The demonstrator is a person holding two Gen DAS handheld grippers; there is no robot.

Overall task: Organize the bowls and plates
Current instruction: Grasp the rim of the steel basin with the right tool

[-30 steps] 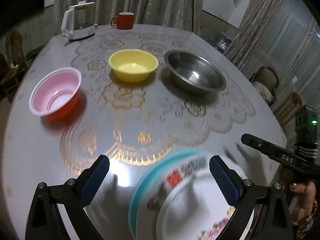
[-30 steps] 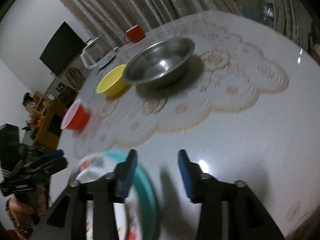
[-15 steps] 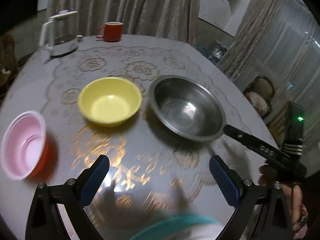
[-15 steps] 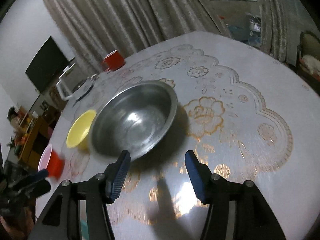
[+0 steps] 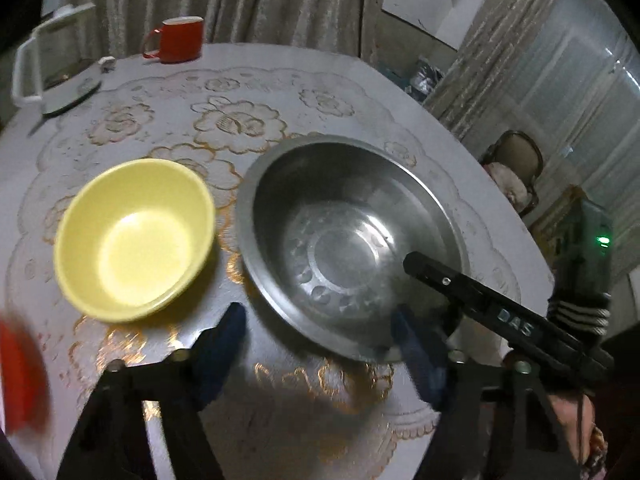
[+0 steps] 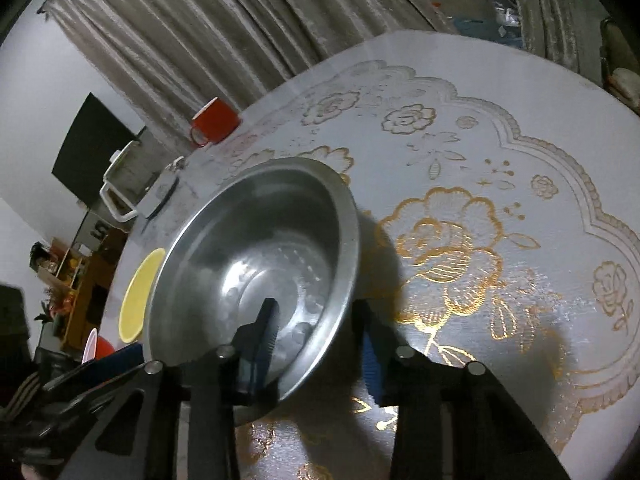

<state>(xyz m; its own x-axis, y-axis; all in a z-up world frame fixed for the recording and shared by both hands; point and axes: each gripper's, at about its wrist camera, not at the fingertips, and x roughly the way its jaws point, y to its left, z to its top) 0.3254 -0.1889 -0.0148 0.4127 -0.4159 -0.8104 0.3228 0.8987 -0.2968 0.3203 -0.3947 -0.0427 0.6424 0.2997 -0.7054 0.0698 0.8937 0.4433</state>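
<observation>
A wide steel bowl (image 5: 352,240) stands on the lace-patterned table (image 5: 248,116), with a yellow bowl (image 5: 132,240) just left of it. A red bowl with a pink inside (image 5: 20,372) blurs at the left edge. My left gripper (image 5: 320,344) hangs over the steel bowl's near rim, its jaws closing and not pressing on anything. In the right wrist view my right gripper (image 6: 316,320) straddles the steel bowl (image 6: 256,256) at its near rim. One finger is inside, one outside, the jaws closing with a gap still showing. The yellow bowl (image 6: 138,296) peeks out behind.
A red mug (image 5: 178,40) and a white kettle (image 5: 52,68) stand at the table's far side before curtains. A chair (image 5: 516,168) sits beyond the right edge. The right gripper's black finger (image 5: 440,280) reaches into the steel bowl from the right.
Both grippers moved forward from the stacked plates to the steel bowl, and the plates left view. Both jaws narrowed. The right gripper's fingers now straddle the bowl's rim.
</observation>
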